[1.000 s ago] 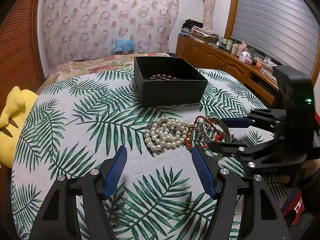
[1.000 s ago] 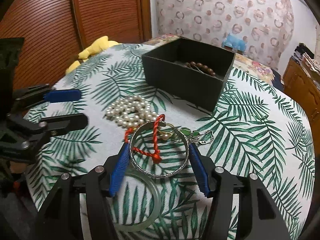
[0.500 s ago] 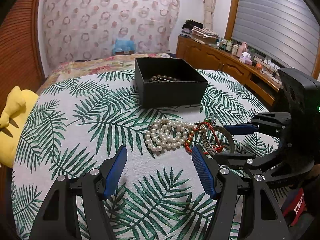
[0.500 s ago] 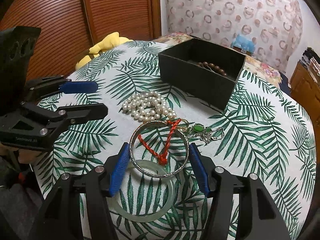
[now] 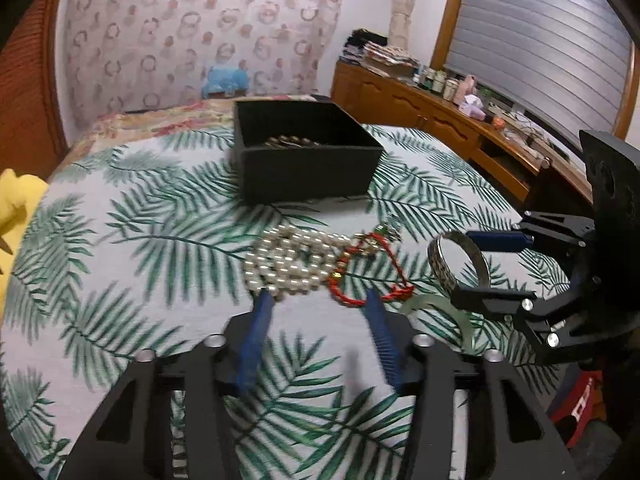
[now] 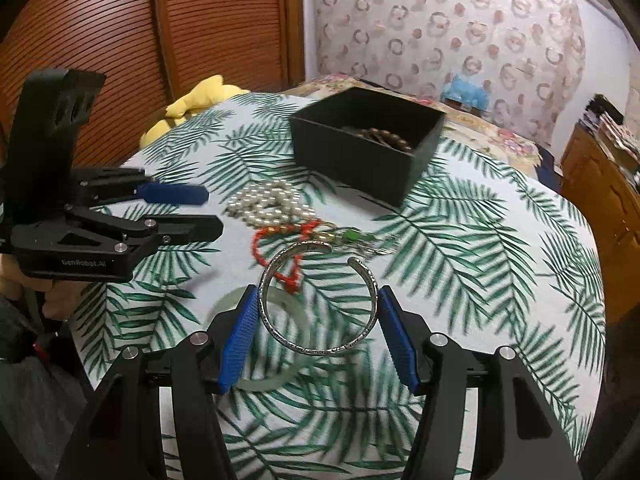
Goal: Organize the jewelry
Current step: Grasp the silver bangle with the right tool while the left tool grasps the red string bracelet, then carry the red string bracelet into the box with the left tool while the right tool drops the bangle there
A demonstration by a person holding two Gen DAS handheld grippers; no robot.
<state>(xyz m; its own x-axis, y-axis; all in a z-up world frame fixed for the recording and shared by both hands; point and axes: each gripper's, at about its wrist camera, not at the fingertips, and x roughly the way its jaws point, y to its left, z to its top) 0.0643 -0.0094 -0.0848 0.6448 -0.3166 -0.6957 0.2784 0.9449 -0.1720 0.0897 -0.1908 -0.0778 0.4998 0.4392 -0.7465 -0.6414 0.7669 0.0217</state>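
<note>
My right gripper [image 6: 318, 312] is shut on an open silver cuff bangle [image 6: 320, 350], held above the leaf-print tablecloth; the left wrist view shows that bangle [image 5: 440, 268] raised at the right. On the cloth lie a heap of pearls [image 5: 296, 260], a red cord bracelet [image 5: 372, 280], a green-stone chain [image 6: 352, 236] and a pale jade bangle [image 6: 264, 385]. My left gripper [image 5: 316, 304] hovers at the pearls' near edge, its jaws closing with nothing between them. Behind stands a black box [image 5: 304, 172] with brown beads [image 6: 384, 138] inside.
A yellow soft toy [image 6: 200, 96] lies at the table's left edge. A wooden sideboard [image 5: 440, 120] with bottles and clutter runs along the right wall. The round table's edge [image 6: 592, 280] drops off at the right. A hand [image 6: 52, 300] holds the left gripper.
The left jaws have narrowed and now sit closer to the pearls. The right gripper has lifted the silver bangle up and away, clear of the red cord.
</note>
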